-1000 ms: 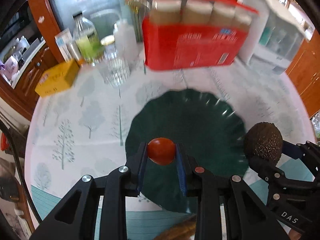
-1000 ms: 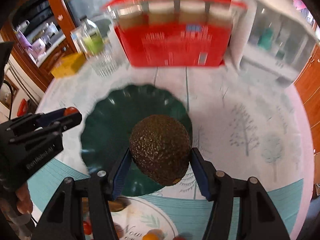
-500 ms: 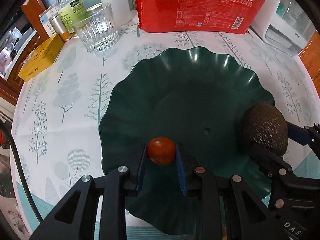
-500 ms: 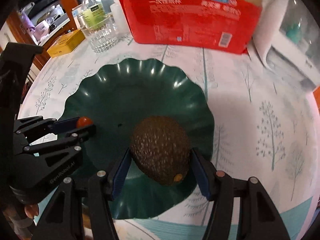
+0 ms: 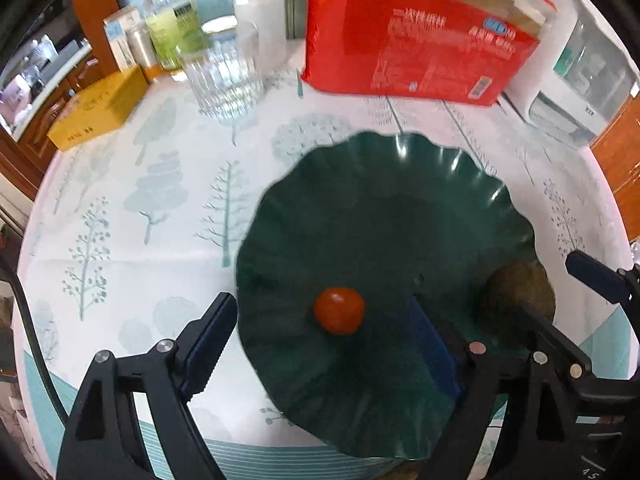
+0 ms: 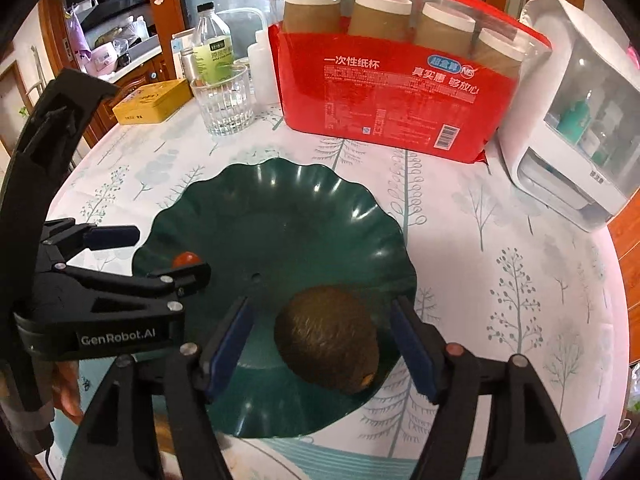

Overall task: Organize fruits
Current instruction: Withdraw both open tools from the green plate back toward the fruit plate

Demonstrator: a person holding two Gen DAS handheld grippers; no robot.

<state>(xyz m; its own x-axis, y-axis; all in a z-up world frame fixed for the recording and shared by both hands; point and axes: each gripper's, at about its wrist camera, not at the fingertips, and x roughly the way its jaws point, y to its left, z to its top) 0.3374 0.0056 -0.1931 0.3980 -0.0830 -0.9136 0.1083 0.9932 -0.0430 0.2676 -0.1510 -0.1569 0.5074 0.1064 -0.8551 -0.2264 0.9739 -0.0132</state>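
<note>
Both tools' jaws are opening, freeing the tomato [image 5: 339, 310] and the avocado [image 6: 328, 339] onto the green plate [image 6: 320, 200].

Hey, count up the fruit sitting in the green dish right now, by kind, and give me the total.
Cherry tomato: 1
Avocado: 1
Total in the green dish: 2

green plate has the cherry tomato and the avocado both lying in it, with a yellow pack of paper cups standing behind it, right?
Not quite: the pack of paper cups is red, as the right wrist view shows. The cherry tomato and the avocado do lie in the green plate.
</note>
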